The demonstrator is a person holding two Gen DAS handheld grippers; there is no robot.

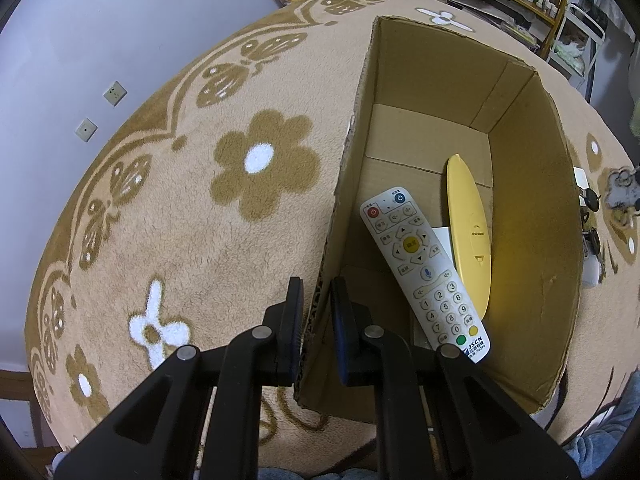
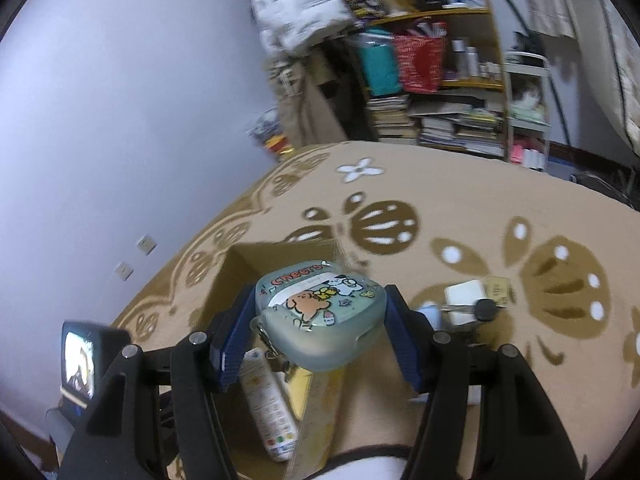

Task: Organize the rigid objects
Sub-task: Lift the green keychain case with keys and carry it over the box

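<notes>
Right, risks from this spot.
left jaws point(image 1: 316, 320): clamped on the near wall of the cardboard box point(image 1: 532, 168), one jaw outside, one inside, at about 6 o'clock in the left view. They steady the box on the flowered carpet point(image 1: 180, 208).
right jaws point(image 2: 320, 320): grasping the pale green cartoon case point(image 2: 320, 312) by its two sides, carried in the air, with the box opening below and behind it from 6 to 9 o'clock in the right view.
box contents: white remote point(image 1: 424, 276) lies slanted on the floor of the box, overlapping the yellow remote point(image 1: 468, 236), which leans toward the wall at 3 o'clock.
risk, slip: the case is rounded and looks smooth, and its shell seems slightly soft, so my pads hold on curved sides. A quick swing could let it twist out before it is over the box.
risk, snag: a small clip hangs from the case at its lower left. I judge it could catch the rim or the white remote on the way in.
risk, landing: dropped from high, the case may bounce off the stacked remotes.
risk, box: if my left grip shifts, the thin wall may bend or the box tip.
left over: keys and small white items point(image 2: 472, 300) lie on the carpet at 3 o'clock, still outside the box.
</notes>
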